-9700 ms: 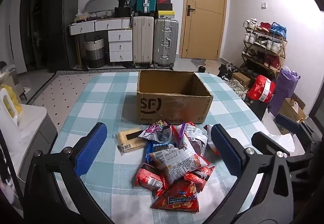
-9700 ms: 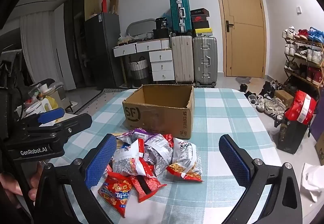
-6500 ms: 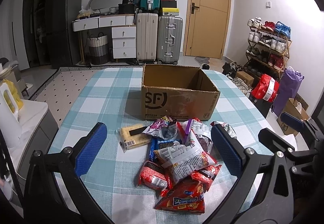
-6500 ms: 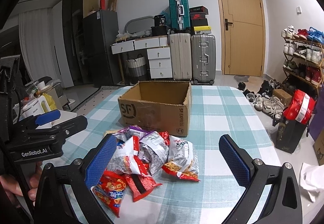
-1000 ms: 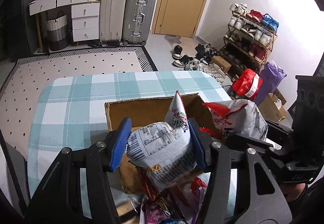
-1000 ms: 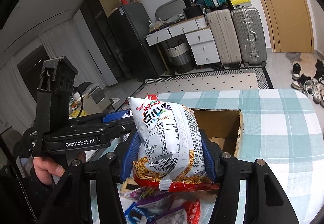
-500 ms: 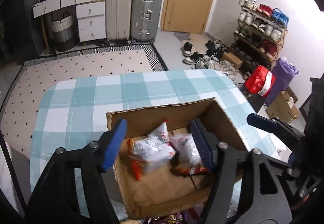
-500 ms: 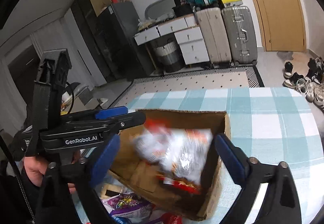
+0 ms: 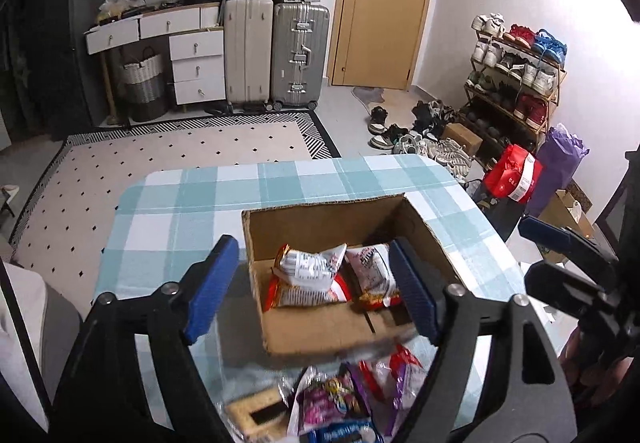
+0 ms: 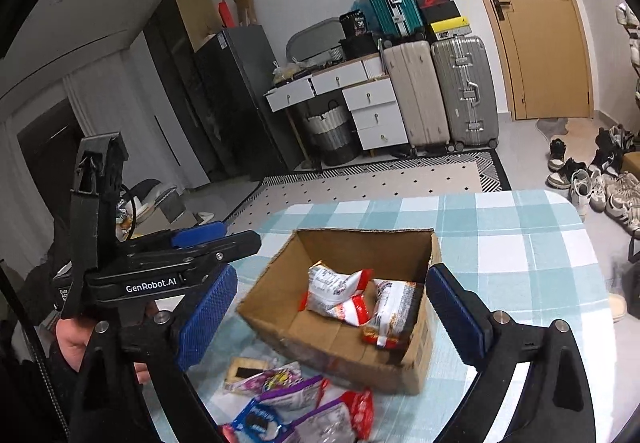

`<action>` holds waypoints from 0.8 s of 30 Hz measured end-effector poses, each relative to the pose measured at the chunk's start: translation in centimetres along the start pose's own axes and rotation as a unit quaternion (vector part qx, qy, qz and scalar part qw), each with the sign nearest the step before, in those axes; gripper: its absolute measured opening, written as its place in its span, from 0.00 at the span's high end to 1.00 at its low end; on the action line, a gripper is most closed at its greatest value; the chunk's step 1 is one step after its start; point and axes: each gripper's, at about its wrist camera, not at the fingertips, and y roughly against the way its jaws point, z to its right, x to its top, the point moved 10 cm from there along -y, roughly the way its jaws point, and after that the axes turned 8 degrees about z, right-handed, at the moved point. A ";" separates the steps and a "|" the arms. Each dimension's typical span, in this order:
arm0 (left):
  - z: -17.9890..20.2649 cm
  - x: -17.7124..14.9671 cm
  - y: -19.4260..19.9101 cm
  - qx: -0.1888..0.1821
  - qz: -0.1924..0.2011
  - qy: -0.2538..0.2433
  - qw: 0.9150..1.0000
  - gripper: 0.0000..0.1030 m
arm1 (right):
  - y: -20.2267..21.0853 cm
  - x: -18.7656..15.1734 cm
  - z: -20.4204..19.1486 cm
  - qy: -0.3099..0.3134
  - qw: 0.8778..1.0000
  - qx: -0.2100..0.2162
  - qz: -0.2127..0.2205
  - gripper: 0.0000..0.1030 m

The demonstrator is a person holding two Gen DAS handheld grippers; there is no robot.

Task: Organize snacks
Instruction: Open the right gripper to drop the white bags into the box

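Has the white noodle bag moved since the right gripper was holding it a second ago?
Yes. The noodle bag dropped from the gripper into the cardboard box.

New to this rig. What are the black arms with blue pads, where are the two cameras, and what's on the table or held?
There is no robot. A person holds a hand-operated two-finger gripper in each hand, and the blue pads are the fingertips. Each picture comes from a fisheye camera on one gripper, looking forward along its fingers.

In the left view, the left gripper is open and empty above a cardboard box. In the right view, the right gripper is also open and empty, and the left one shows at the side.

The box stands on a table with a checked cloth and holds two snack bags. More snacks lie loose in front of the box.
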 end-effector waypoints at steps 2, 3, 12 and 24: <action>-0.1 -0.3 1.7 0.005 0.005 0.002 1.000 0.23 | 1.3 0.0 -0.7 0.003 1.000 0.000 0.005 0.06; 0.0 -0.4 2.4 0.006 0.006 0.003 1.000 0.23 | 1.8 0.0 -1.1 0.005 1.000 0.001 0.007 0.06; 0.6 -2.7 8.4 0.018 0.015 0.005 1.000 0.19 | 6.5 -1.1 -4.2 0.019 1.000 0.001 0.020 0.06; 1.3 -6.1 15.3 0.033 0.028 0.013 0.999 0.13 | 11.5 -4.0 -7.7 0.045 0.999 0.001 0.028 0.05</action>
